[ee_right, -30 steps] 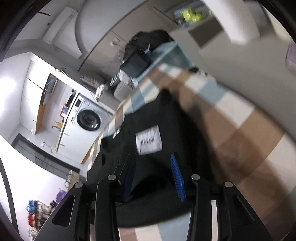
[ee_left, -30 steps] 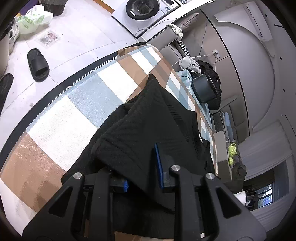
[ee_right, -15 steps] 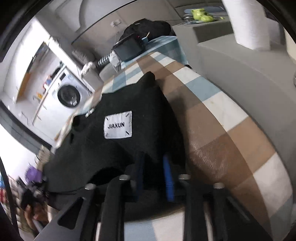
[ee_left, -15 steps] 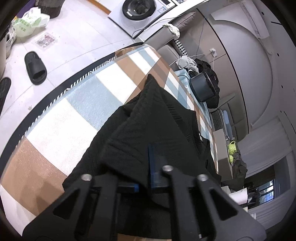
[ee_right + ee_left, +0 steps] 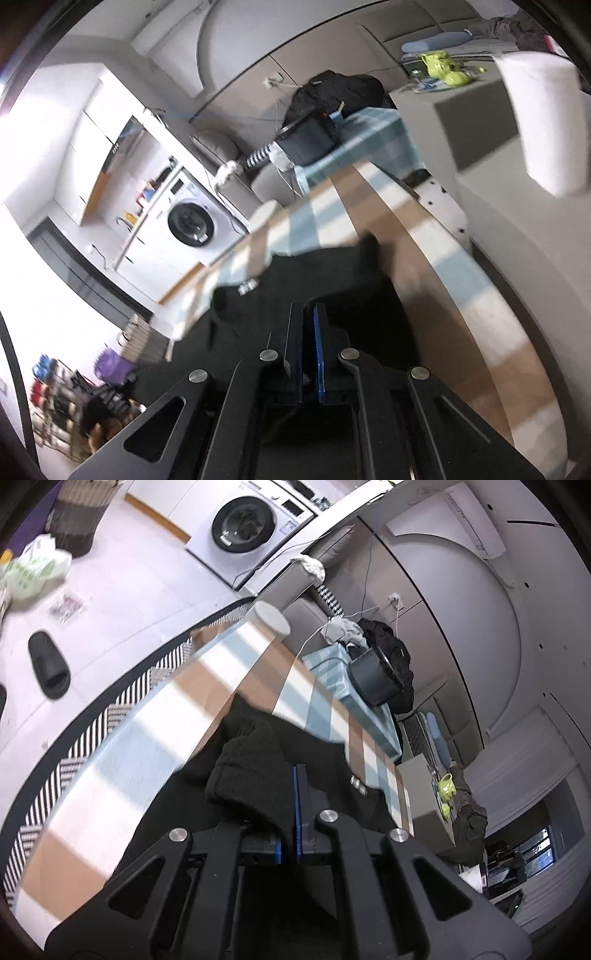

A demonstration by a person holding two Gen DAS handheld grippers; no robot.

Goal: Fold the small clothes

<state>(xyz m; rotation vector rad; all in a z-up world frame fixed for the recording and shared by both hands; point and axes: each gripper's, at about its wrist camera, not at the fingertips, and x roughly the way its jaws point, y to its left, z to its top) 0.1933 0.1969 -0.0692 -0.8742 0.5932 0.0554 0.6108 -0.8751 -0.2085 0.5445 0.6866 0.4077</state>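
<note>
The checked table (image 5: 122,760) lies bare along its left edge and toward its far corner, so a gripper could pass there, while the black knit garment (image 5: 258,775) covers the near middle and reaches toward the right edge. Just past the far corner a white cylinder (image 5: 271,618) stands in the way, and beyond the far right edge a black round pot (image 5: 373,679) sits on a blue-checked stand. Along the right edge a grey cabinet (image 5: 476,122) rises close beside the table, with a white roll (image 5: 546,122) on that side.
</note>
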